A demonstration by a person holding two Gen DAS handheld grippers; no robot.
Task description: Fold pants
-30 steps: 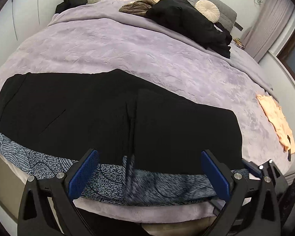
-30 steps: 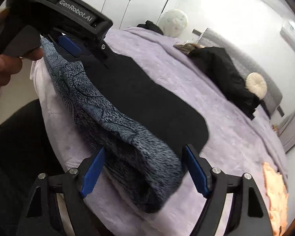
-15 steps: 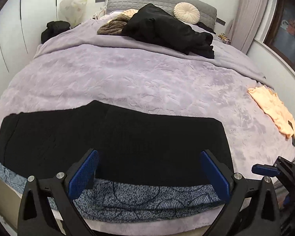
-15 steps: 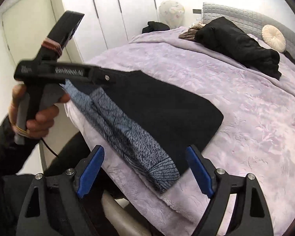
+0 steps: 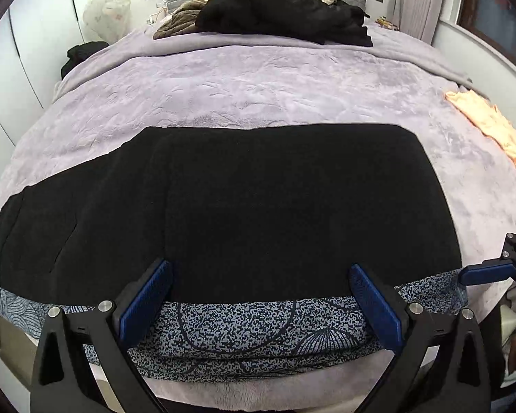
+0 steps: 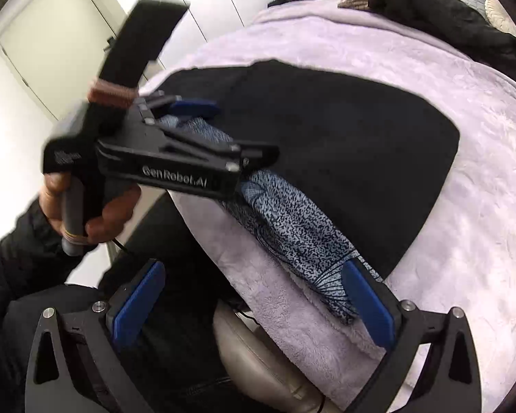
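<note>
pants [image 5: 223, 206]: black w/ blue-grey patterned band along near edge, lying flat on purple bed cover [image 5: 258, 86], at the bed's near side. looks folded over already; left end at 9 o'clock is a thinner layer, right part thicker.
long axis: runs 9 to 3 o'clock across left wrist view, parallel to the bed's near edge.
left gripper [image 5: 258, 296]: fingers spread wide, nothing pinched. blue pads hang over the patterned band at approx the pants' middle-right; cannot tell if tips touch the cloth.
left hand [image 6: 86, 206]: wrapped round the gripper handle, dark sleeve behind.
right gripper [image 6: 254, 303]: jaws opening, spread wide, no cloth pressed betw the pads. right pad sits just over the band's end corner at 1 o'clock from the gripper's centre; rest of the gap shows bed edge and dark trousers of the person.
key relation: judging by both views, right gripper is at the pants' right end, left gripper nearer the middle. pants stretch away to 9 o'clock from both. next fold prob takes one end over along the long axis, so the free left end is the far reach, nearer the left gripper.
writing: "GenRobot.AI" in white on the left gripper's body, seen in right wrist view. small blurred mark on its handle block, unreadable.
far right: orange cloth [image 5: 492, 127] at 2 o'clock, well apart from the pants.
</note>
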